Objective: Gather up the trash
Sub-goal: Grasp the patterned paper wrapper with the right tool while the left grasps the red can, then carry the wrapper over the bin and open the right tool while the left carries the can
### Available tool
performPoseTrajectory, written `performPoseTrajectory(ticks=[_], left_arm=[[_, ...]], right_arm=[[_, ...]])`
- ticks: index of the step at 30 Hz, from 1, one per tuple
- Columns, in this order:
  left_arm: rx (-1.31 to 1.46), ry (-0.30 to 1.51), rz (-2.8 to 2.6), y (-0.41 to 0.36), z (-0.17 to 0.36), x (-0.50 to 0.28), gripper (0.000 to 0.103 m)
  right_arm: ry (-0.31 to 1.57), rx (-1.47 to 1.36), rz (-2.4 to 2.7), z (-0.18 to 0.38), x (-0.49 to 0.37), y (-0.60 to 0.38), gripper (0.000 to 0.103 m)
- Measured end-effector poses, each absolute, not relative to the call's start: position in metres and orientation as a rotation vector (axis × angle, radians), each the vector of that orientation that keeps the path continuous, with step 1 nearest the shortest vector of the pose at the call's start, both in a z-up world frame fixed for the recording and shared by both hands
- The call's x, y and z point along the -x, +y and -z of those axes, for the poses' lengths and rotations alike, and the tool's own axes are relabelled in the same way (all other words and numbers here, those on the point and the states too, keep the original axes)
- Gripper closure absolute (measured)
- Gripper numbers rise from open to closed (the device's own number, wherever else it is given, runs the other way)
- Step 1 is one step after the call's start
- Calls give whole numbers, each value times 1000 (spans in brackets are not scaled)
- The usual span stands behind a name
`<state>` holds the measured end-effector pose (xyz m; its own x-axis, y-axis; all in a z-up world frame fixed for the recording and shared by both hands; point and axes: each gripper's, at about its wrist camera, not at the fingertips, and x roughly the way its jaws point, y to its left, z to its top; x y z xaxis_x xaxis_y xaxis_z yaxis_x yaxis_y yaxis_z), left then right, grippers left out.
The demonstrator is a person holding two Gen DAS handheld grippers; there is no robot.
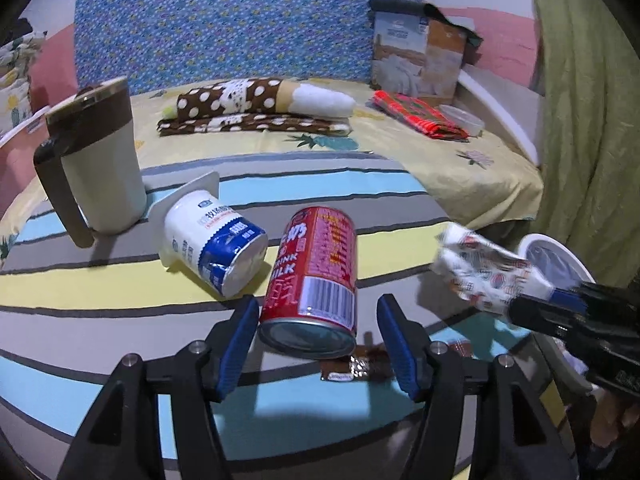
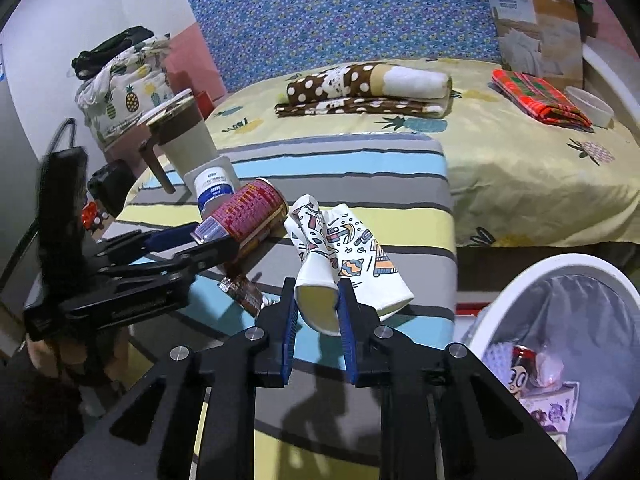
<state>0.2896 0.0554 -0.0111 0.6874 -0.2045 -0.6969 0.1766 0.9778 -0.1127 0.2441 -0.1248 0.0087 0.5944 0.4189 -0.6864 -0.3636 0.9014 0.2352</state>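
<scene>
- My right tongs [image 2: 318, 300] were clamped on a crushed paper cup [image 2: 344, 264] with cartoon prints, the blue pads squeezing its flattened mouth and the cup held clear of the striped surface.
- My left tongs [image 1: 318, 320] stood wide open around the near end of a red milk can [image 1: 316, 276] lying on its side; the left pad sat just beside the can's wall, the right pad clearly apart from it, so nothing was gripped.
- The can lay on the striped counter [image 1: 120, 280], its base toward me, with a brown snack wrapper [image 1: 356, 364] flat on the cloth just beside it.
- A white yogurt cup [image 1: 212, 240] with a blue band lay tipped over left of the can, close to it.
- Behind the yogurt cup stood a beige and brown mug [image 1: 96, 160], upright, lid on.
- A white-rimmed bin [image 2: 560, 320] sat low to my right, beside the counter; a can and a carton were already inside on the grey liner.
- Beyond the counter was the bed [image 1: 460, 168] with a rolled spotted blanket [image 1: 260, 104] and a red plaid cloth [image 1: 416, 114].
</scene>
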Motion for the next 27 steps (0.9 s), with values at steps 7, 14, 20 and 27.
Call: performPoseTrajectory(ticks=[7,14,20,27], left_arm=[[42,800,183,40,17,-289,48],[89,779,143,42,11,-277,49],[87,748,140,34,3,-256,49],[106,724,159,25,-6,-236,49]], right_arm=[[793,-93,-463,-12,-236,-134,81],[756,-119,-445,-21,-225,-154,81],[723,-147,-380,-27,-208,-188,81],[724,-174,-277,-26,-193,-227,81]])
